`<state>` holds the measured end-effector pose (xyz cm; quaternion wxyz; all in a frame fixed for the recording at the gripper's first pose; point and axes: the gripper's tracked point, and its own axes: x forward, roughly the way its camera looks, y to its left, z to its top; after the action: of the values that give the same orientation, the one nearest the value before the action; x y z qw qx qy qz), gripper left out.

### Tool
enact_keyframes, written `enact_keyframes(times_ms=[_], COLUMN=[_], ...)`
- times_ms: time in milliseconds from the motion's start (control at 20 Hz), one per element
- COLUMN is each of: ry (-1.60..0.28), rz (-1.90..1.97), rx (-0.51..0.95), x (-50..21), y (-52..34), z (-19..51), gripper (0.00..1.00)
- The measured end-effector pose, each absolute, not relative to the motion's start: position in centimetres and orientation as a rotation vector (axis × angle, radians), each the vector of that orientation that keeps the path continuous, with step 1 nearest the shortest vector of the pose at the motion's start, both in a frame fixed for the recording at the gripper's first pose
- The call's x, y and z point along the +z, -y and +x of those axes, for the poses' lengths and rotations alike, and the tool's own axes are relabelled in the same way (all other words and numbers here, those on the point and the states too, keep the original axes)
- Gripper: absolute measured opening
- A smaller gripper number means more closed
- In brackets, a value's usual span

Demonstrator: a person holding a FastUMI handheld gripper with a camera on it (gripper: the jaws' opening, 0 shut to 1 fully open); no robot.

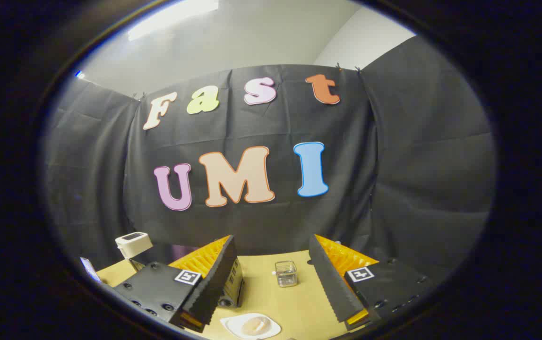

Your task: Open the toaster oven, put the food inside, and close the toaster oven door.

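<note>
I am holding my gripper (271, 302) wide open, gripping nothing, high above the table (294, 302) for an overview. Food (254, 325) is sitting on a white plate (227, 325) between the fingers; toaster oven (234, 283) partly hidden behind my left finger; wire basket (286, 273) beyond.

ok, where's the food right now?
In the gripper view, the food sits on a white plate on the table, between the open gripper's fingers, nearer than the small wire basket.

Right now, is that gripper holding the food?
No, the gripper is open, its fingers apart above the table, and the food lies on its white plate below.
</note>
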<state>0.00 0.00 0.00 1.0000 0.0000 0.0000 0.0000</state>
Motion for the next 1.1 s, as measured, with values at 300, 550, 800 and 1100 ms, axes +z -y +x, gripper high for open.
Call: enact_keyframes(times_ms=[300, 550, 800, 1100], ry=[-0.002, -0.038, -0.062, -0.085], rz=[-0.017, -0.012, -0.011, 0.005], rx=[-0.003, 0.032, 0.048, 0.062], x=[0.0, -1.3, -2.6, -4.8], y=[0.1, -0.9, -1.3, -1.7], z=[-0.2, 0.0, 0.5, 0.9], gripper=[0.96, 0.96, 0.96, 0.96])
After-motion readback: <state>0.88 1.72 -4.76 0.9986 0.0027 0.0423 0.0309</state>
